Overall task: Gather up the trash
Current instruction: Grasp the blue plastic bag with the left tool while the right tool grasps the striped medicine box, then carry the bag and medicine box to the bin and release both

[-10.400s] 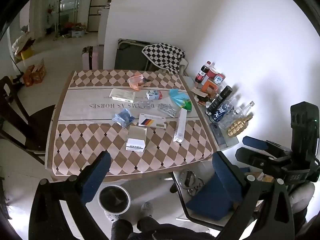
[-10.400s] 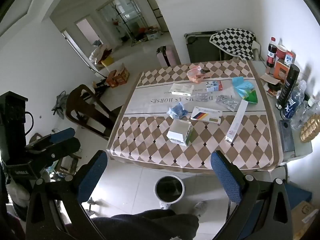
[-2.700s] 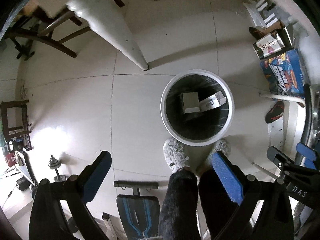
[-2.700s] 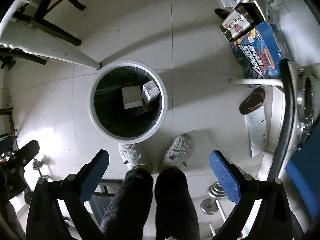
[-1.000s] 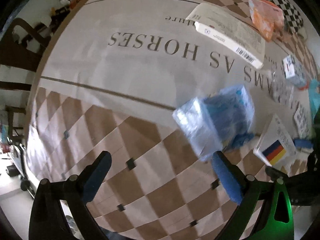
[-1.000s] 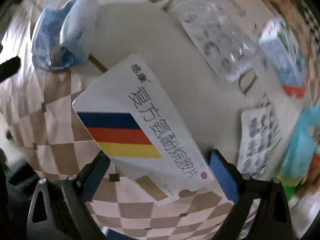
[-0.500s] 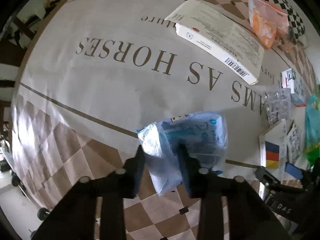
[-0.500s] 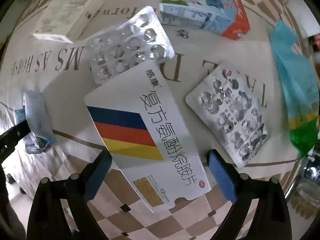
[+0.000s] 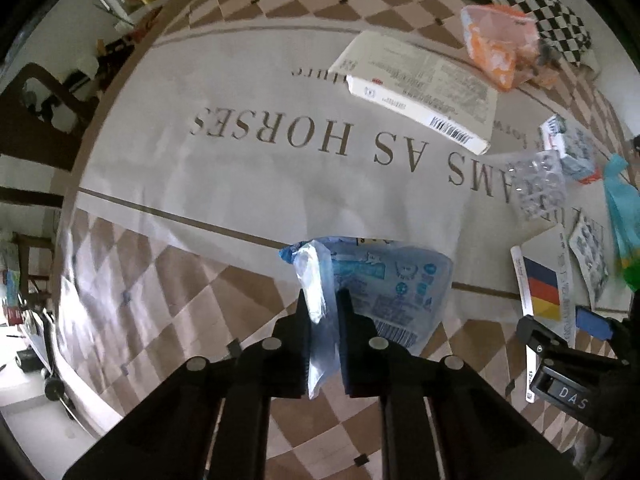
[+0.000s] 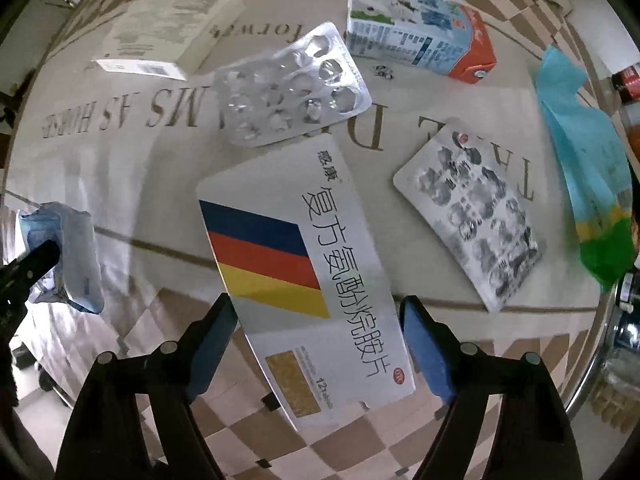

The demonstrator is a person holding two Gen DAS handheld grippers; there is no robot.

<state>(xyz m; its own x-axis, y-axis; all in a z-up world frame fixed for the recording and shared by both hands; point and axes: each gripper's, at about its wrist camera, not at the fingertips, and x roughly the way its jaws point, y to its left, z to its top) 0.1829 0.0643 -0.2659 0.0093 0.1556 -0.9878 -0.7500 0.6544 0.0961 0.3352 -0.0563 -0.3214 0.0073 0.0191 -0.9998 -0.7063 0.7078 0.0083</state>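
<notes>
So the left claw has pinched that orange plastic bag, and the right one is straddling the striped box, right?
Not quite. The left claw has pinched the blue plastic packet, not the orange bag, which lies untouched far across the table; the left wrist view shows it. The right claw, jaws closing, is indeed straddling the striped box.

Home dining room, patterned tablecloth (image 9: 248, 184), wooden chair (image 9: 36, 120), checkered cushion (image 9: 536, 4)
</notes>
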